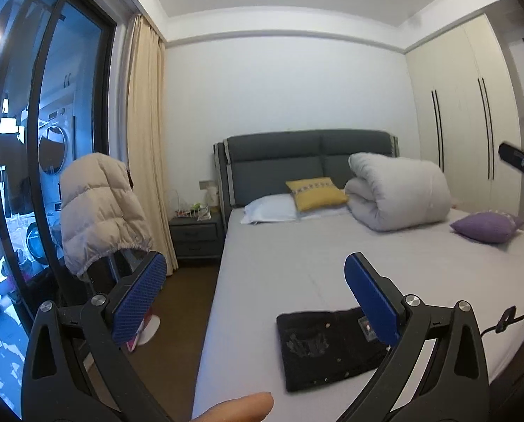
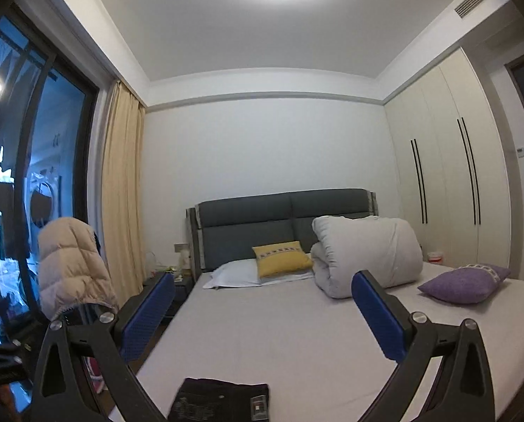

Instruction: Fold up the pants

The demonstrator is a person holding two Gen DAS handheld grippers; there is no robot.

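The pants (image 1: 332,346) lie as a dark, compact folded bundle on the bed (image 1: 297,263), near its foot edge and well apart from the rolled duvet (image 1: 399,193) by the headboard. Both the left gripper (image 1: 254,277) and the right gripper (image 2: 263,295) are released, fingers spread wide and empty, pointing roughly level toward the headboard, so the pants sit below and just ahead of them. The bundle's longer side runs across the bed, and the left gripper looks nearer, its right finger (image 1: 370,302) overlapping the bundle's corner in view.
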